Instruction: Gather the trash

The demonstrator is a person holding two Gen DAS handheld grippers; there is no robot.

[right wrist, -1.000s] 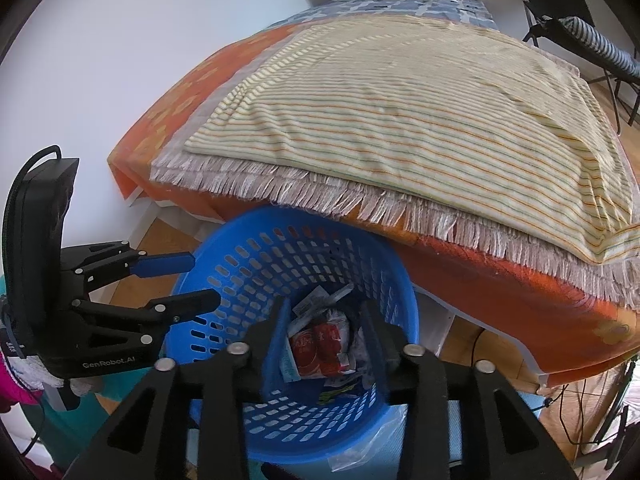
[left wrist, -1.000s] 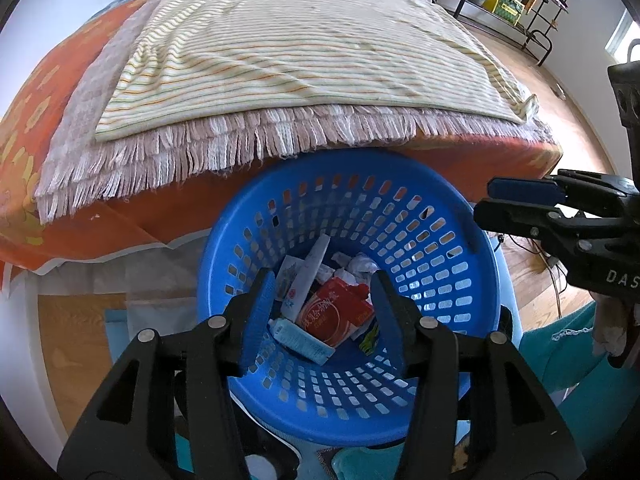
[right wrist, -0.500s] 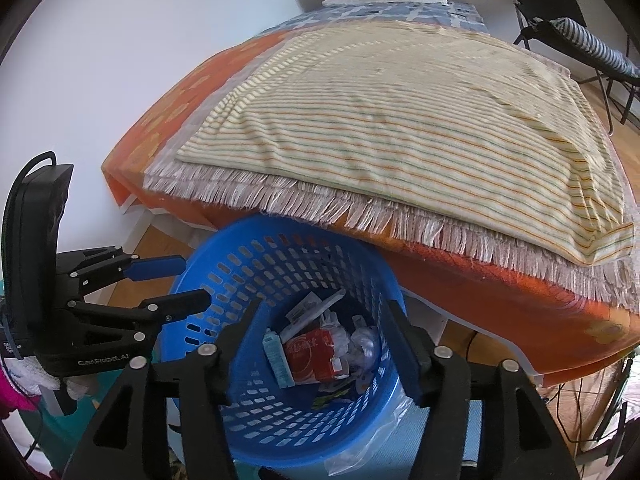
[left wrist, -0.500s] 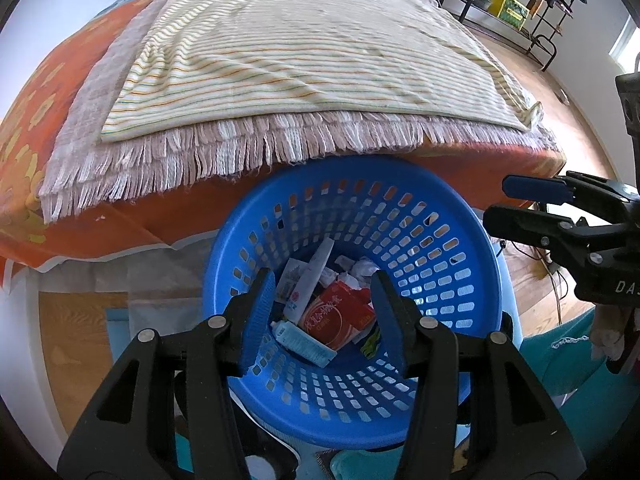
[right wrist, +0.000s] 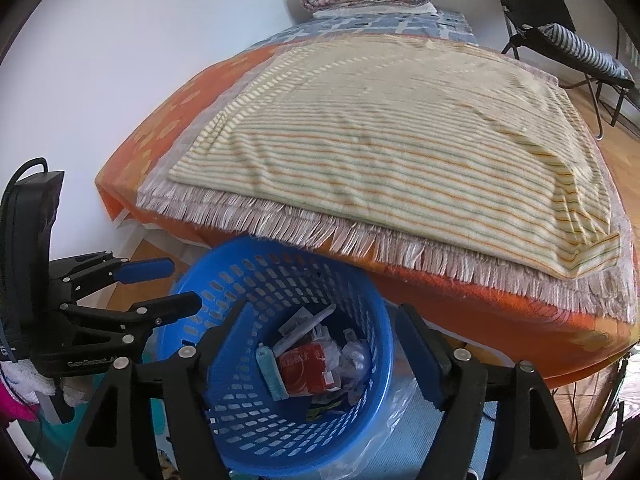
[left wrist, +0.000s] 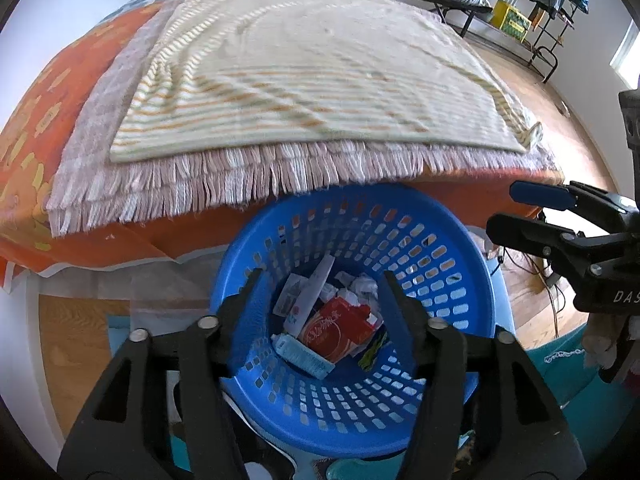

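Observation:
A blue perforated plastic basket (left wrist: 436, 240) stands on the floor against the foot of the bed; it also shows in the right wrist view (right wrist: 240, 280). Inside lie several pieces of trash: a red packet (left wrist: 332, 332), a light blue tube (left wrist: 304, 354), white wrappers and crumpled paper (right wrist: 356, 354). My left gripper (left wrist: 320, 280) hovers above the basket, open and empty. My right gripper (right wrist: 320, 312) also hovers above it, open wide and empty. Each gripper shows from the side in the other's view, the right (left wrist: 520, 212) and the left (right wrist: 176, 284).
The bed (right wrist: 460, 304) with an orange sheet, a fringed blanket and a striped yellow towel (left wrist: 304, 76) fills the space behind the basket. A folding chair (right wrist: 568, 40) and a clothes rack (left wrist: 548, 8) stand beyond. Teal cloth (left wrist: 560, 368) lies beside the basket.
My right gripper has opened from a narrow gap to a wide one. Both views have pulled back and tilted up a little, so more of the bed shows.

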